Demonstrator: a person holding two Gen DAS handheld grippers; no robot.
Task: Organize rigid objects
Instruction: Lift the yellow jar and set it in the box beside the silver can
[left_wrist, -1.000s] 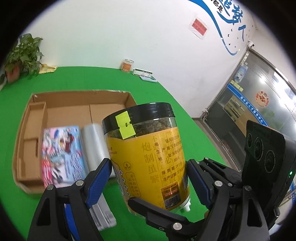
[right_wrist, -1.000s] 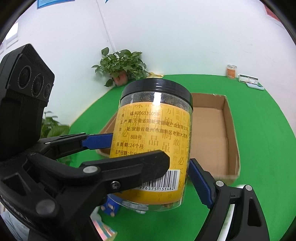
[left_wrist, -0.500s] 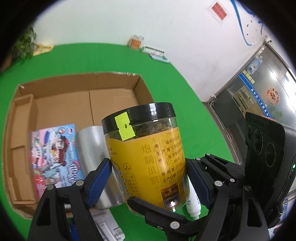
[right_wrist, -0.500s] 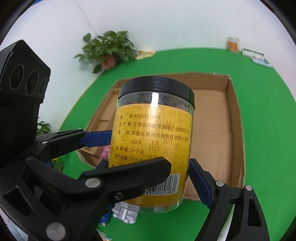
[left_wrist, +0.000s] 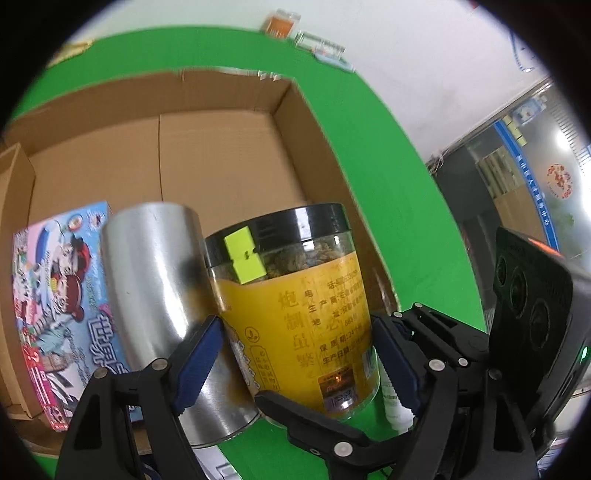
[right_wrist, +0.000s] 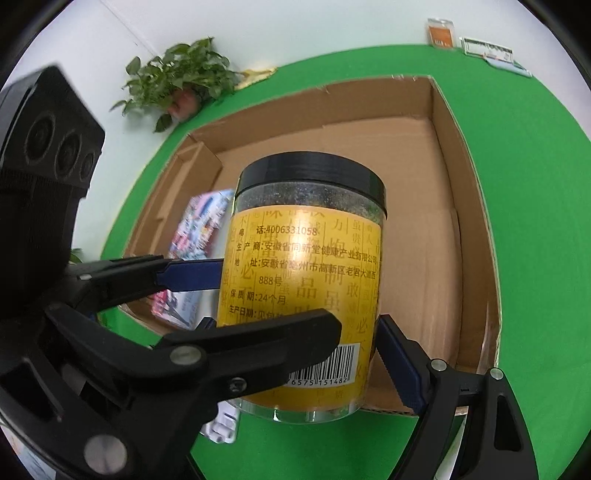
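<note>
Here both grippers clamp one clear plastic jar (left_wrist: 295, 317) with a black screw lid and a yellow printed label, filled with dried brownish material. The left gripper (left_wrist: 299, 354) presses its blue pads (left_wrist: 199, 354) on opposite sides of the jar's lower body; the right gripper (right_wrist: 295, 332) does the same from another side, its jaws standing wide around the jar's girth. The jar is held upright, slightly tilted, above the near edge of an open cardboard box (left_wrist: 221, 155) that sits on a green table (left_wrist: 388, 184). Inside the box, a shiny metal cylinder (left_wrist: 159, 302) lies just beside the jar, and a colourful illustrated book (left_wrist: 55, 295) lies at the cylinder's other side. A potted plant (right_wrist: 177, 85) stands at the table's far corner, well apart from the box.
</note>
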